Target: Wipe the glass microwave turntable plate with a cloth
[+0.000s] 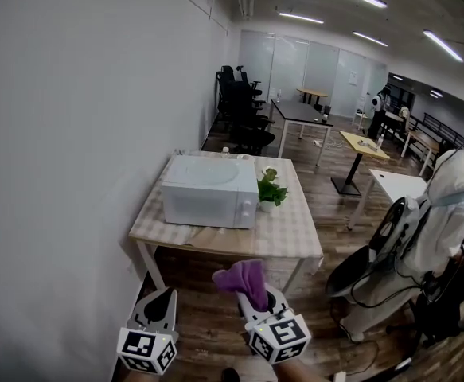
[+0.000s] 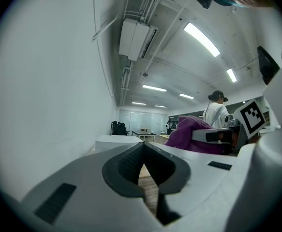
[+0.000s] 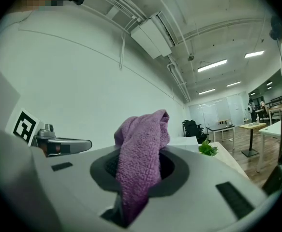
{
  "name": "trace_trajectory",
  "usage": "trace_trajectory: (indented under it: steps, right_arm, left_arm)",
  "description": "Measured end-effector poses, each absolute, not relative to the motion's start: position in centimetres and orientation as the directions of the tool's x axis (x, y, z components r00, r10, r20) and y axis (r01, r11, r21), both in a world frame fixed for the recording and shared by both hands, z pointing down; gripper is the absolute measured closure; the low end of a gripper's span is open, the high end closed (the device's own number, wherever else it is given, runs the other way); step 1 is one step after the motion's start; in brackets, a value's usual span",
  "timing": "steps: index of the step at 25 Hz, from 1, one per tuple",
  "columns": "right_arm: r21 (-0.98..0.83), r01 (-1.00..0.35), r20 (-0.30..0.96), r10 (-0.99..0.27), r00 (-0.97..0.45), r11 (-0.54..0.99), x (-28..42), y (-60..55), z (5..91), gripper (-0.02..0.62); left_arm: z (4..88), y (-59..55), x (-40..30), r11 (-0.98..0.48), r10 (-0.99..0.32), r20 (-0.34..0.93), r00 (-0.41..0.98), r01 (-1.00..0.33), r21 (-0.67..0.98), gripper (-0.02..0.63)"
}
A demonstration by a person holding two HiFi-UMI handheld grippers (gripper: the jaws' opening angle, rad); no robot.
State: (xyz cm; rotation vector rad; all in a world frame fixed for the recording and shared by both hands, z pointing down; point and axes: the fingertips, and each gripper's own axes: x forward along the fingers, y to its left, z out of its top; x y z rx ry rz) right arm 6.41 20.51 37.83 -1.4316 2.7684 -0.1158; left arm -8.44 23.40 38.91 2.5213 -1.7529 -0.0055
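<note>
**Desk:** What do your claws have?

**Operator:** My right claw [image 1: 260,298] is clamped on the purple cloth [image 1: 243,279], which bunches up above the tips and hangs down between them. My left claw [image 1: 163,297] is closed on nothing, its pads meeting at the tip. I hold both low, side by side over the wooden floor [image 1: 208,325].

**Desk:** And the plate?

**Operator:** I cannot see it. The white microwave [image 1: 208,191] sits on the checked table [image 1: 295,237] with its door shut, well apart from both claws.

**Desk:** Anything in the way?

**Operator:** Only open floor between me and the table's near edge. A small potted plant [image 1: 270,191] stands just beside the microwave's right end. The white wall [image 1: 72,134] runs close along my left. On my right a person in white [image 1: 453,201] stands by a black-and-white stand with cables [image 1: 391,233]. Farther back are black office chairs [image 1: 243,102] and a yellow-topped desk [image 1: 363,144].
</note>
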Motion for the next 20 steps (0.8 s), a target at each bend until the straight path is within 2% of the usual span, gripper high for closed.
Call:
trace_trajectory:
  steps: [20]
  right_arm:
    - [-0.091, -0.8, 0.034, -0.801, -0.598, 0.594, 12.7, 6.3, 39.5, 0.517]
  left_arm:
    - [40.0, 9.3, -1.9, -0.31, -0.945, 0.098, 0.311, -0.95, 0.024, 0.604]
